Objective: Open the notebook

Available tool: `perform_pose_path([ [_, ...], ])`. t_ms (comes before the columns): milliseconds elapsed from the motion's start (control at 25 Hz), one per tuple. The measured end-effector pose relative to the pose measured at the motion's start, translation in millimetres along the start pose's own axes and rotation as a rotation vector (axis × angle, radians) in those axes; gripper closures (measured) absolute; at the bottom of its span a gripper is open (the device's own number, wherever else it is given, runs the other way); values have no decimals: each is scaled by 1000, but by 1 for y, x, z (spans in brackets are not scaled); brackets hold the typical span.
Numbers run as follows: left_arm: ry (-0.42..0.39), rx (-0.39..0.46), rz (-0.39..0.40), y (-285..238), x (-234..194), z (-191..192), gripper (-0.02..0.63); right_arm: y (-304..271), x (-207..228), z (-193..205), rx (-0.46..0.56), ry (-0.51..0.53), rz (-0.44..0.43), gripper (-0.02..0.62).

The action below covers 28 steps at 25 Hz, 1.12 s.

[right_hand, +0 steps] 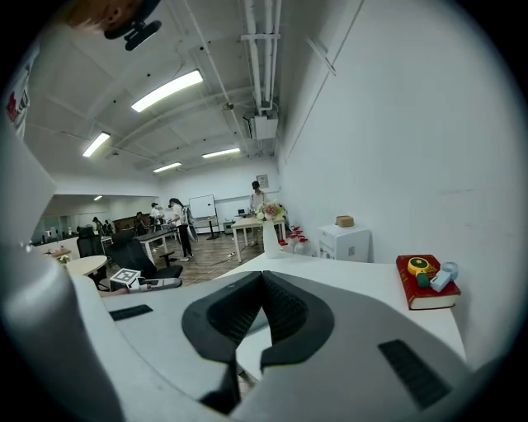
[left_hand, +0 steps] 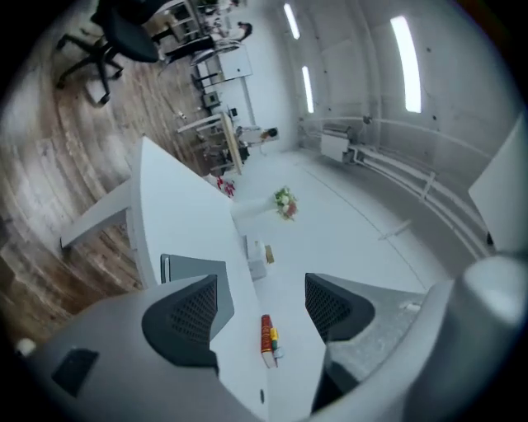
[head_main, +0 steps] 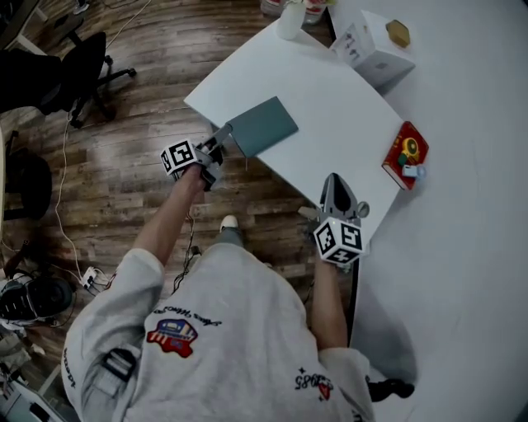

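A closed grey-green notebook lies flat on the white table, close to its near left edge. My left gripper is at the notebook's near corner, off the table edge. In the left gripper view the left gripper is open, and the notebook shows just beyond the left pad; nothing is between the pads. My right gripper hovers at the table's near edge, well right of the notebook. In the right gripper view the right gripper is shut on nothing.
A red book with small toys on it lies at the right. At the back stand a white box and a white vase. An office chair stands on the wooden floor left of the table.
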State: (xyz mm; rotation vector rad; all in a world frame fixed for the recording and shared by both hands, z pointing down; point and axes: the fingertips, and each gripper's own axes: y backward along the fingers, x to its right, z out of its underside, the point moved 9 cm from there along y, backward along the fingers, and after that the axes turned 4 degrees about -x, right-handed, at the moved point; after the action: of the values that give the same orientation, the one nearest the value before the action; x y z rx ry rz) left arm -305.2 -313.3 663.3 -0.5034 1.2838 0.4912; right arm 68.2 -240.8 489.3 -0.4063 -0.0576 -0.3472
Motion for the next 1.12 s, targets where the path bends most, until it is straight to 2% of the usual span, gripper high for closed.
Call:
perform_pose_path([
  [80,92,37,14,-3,-17,-5,278,-3,2,2,-11,-6,11,600],
  [160,140,58,9,-5,-33,-10,278,-5,4,5,-21,-12,22,600],
  [400,162,40,-43,-20,-62,-16,278,-10,10,12,-46,-22,50,600],
  [640,121,-27,-87,-36,-81,-18,279,-14,17,22,-73,-32,63,599],
  [880,-36,-144,-111,-51,-84,-19,279,-15,20,28,-96,-21,72,598],
  [1120,-101,-192,-121,-60,-82,-20,294,-18,21,31,-105,-26,70,598],
])
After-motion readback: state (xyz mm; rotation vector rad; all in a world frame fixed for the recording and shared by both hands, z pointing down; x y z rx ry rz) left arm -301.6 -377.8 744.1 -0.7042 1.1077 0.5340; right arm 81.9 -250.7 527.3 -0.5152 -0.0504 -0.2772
